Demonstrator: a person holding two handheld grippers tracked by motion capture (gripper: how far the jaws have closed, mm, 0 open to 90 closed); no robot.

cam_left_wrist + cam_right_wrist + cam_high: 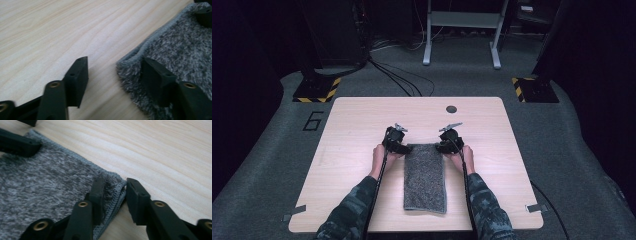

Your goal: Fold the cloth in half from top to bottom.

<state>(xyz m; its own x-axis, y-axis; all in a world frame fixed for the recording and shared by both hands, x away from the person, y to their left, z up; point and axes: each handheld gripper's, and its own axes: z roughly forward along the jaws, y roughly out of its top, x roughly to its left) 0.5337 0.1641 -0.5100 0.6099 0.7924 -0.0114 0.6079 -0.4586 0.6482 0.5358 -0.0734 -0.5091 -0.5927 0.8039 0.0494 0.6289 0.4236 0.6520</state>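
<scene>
A grey fuzzy towel lies folded into a long strip on the wooden table, its short far edge between my two grippers. My left gripper straddles the far left corner. In the left gripper view it is open, one jaw resting on the towel and the other on bare wood. My right gripper is at the far right corner. In the right gripper view its jaws pinch the bunched, stitched corner of the towel.
A dark round hole sits in the table beyond the grippers. Bare wood spreads to either side of the towel. On the carpet behind stand a white frame and two posts with yellow-black bases.
</scene>
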